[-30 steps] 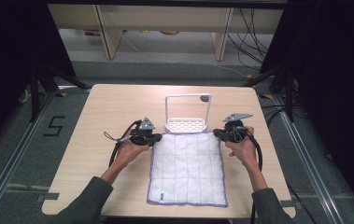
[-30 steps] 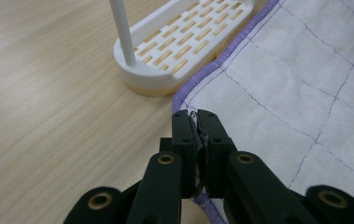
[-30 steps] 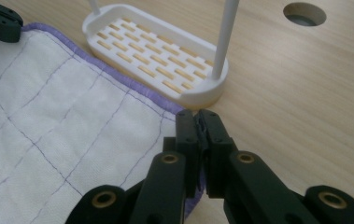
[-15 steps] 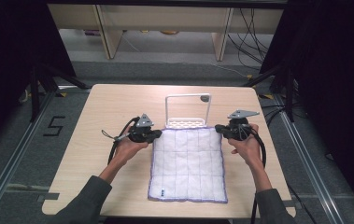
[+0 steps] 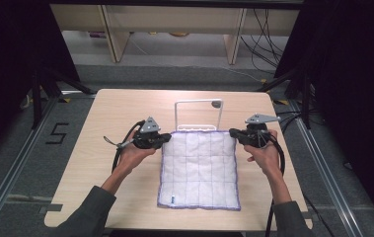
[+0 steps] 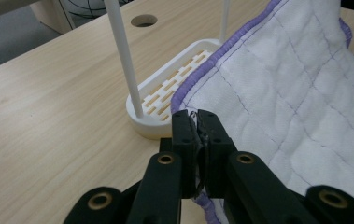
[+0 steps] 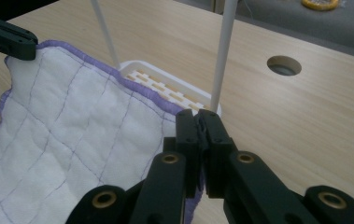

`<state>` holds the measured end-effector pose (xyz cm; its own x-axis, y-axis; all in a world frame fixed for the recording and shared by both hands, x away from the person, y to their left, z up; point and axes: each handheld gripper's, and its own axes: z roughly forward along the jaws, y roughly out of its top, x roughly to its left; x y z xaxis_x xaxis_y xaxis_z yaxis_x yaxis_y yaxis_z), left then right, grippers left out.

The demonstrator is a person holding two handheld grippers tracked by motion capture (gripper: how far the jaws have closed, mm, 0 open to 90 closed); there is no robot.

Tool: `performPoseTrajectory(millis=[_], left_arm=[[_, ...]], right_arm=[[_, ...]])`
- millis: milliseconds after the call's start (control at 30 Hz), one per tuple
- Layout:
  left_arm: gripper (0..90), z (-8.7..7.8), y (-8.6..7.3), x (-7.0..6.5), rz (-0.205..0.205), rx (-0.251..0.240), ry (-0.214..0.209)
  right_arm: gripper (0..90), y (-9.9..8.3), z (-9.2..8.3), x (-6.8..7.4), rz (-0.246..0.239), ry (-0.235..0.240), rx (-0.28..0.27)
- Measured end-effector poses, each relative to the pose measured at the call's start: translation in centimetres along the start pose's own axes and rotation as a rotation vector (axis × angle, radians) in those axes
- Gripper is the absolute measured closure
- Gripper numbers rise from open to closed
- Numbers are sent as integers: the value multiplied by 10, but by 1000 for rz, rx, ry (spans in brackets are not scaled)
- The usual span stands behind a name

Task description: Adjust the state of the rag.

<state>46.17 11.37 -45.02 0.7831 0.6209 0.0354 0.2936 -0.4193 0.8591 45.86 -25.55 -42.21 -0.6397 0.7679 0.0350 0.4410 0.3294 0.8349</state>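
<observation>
A white quilted cloth (image 5: 199, 168) with a purple hem lies on the wooden table (image 5: 100, 123), its far edge lifted. My left gripper (image 5: 167, 138) is shut on the cloth's far left corner (image 6: 198, 116). My right gripper (image 5: 232, 133) is shut on the far right corner (image 7: 201, 116). The far edge hangs between the two grippers just in front of a white rack (image 5: 198, 114) with a slotted base (image 6: 174, 88) and a tall wire handle. In the right gripper view the left gripper (image 7: 20, 44) holds the opposite corner. The cloth's near edge (image 5: 199, 205) rests on the table.
A round cable hole (image 7: 284, 65) sits in the tabletop beyond the rack. Bare wood lies to the left (image 5: 86, 163) and right of the cloth. Shelving and cables stand on the floor behind the table.
Both grippers have risen a little with the cloth's far corners, so the far edge lifts higher in front of the rack. The jaws stay shut.
</observation>
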Motion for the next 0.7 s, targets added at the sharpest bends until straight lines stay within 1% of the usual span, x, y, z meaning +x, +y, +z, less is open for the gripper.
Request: performPoseTrajectory(millis=[33,67,100,133,167,200,233,267,300,333,367,400,433,467,500,533,600,633,667,700], left_arm=[[862,0,0,0,0,0,0],[862,-1,1,-2,1,-4,2],[862,-3,1,-3,15,12,-3],[862,-3,0,-6,13,-3,-9],[862,-5,0,-8,23,11,-13],[863,-7,0,-10,36,10,-14],[862,-10,-1,-12,43,15,-11],[862,-12,-1,-15,35,-1,-14],[863,-16,-2,-15,43,-2,-17],[863,-20,-3,-17,38,-8,-16],[863,-23,-4,-19,37,-11,-24],[863,-28,-5,-21,44,-9,-22],[863,-31,-6,-23,46,-14,-30],[863,-35,-8,-26,48,-14,-31],[863,-38,-11,-30,51,-15,-35],[863,-41,-14,-34,59,-13,-42],[863,-46,-19,-44,90,-3,-55],[863,-49,-22,-48,119,13,-64],[863,-50,-25,-54,109,6,-72],[863,-51,-29,-58,114,8,-83]], right_arm=[[877,0,0,0,0,0,0],[877,2,-6,3,-8,11,-10],[877,2,-6,3,-8,11,-10],[878,2,-8,5,7,9,-23],[877,2,-12,9,19,15,-20],[878,3,-16,10,8,12,-28],[877,3,-20,12,5,22,-18],[878,1,-23,15,3,12,-33],[878,0,-27,18,0,17,-23],[878,-1,-30,19,-29,25,-19],[878,-3,-33,23,-25,26,-28],[879,-6,-36,26,-24,32,-24],[878,-7,-40,28,-36,28,-19],[878,-10,-42,30,-49,32,-24],[879,-13,-45,35,-43,43,-19],[878,-15,-48,37,-54,45,-20],[879,-22,-53,44,-70,51,-17],[878,-25,-55,47,-72,56,-13],[879,-29,-58,51,-72,60,-4],[879,-32,-60,52,-88,64,3]])
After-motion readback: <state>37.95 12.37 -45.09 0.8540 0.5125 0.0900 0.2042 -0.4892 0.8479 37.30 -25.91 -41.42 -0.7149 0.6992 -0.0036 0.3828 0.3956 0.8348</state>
